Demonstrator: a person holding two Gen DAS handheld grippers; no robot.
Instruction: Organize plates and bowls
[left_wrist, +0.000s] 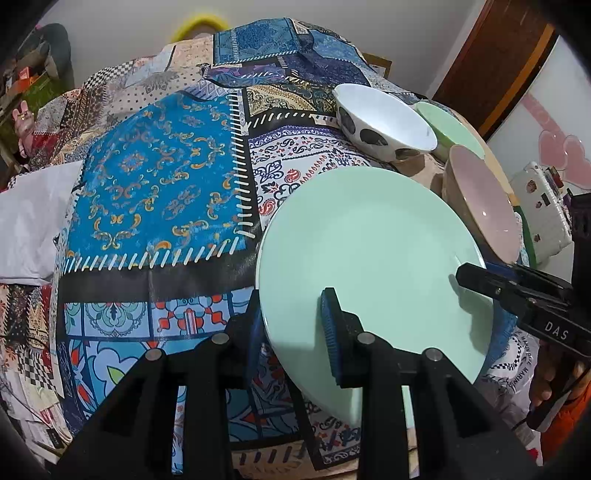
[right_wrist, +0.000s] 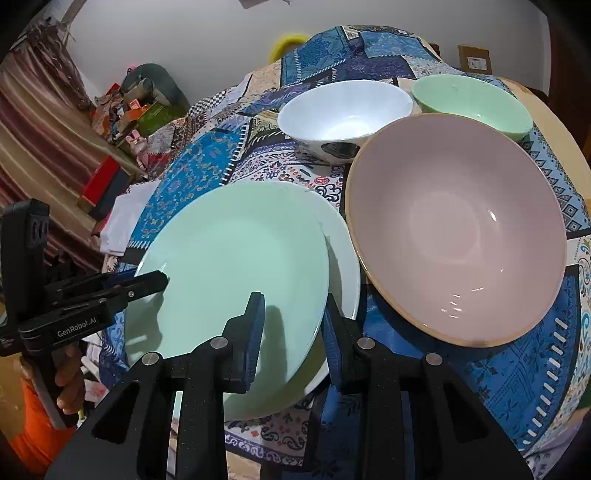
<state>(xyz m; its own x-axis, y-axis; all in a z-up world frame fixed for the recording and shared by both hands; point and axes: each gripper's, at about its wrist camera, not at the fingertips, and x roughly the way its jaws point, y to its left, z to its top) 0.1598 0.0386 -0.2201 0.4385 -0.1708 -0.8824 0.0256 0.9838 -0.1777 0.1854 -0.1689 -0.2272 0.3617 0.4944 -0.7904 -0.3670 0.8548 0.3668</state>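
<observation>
A mint green plate (left_wrist: 369, 254) lies on the patterned tablecloth; in the right wrist view it (right_wrist: 236, 266) sits on top of a white plate (right_wrist: 343, 254). My left gripper (left_wrist: 291, 321) straddles the green plate's near-left rim, one finger under, one on top, shut on it. My right gripper (right_wrist: 291, 325) straddles the plates' right rim the same way; its finger (left_wrist: 480, 277) shows in the left wrist view. A large pink bowl (right_wrist: 458, 229) stands right of the plates, a white spotted bowl (right_wrist: 343, 114) and a green bowl (right_wrist: 472, 103) behind.
The table is covered by a blue patchwork cloth (left_wrist: 159, 184). A white cloth (left_wrist: 33, 229) lies at the left edge. A white box (left_wrist: 543, 206) stands off the right side. Clutter (right_wrist: 125, 107) lines the floor by the far wall.
</observation>
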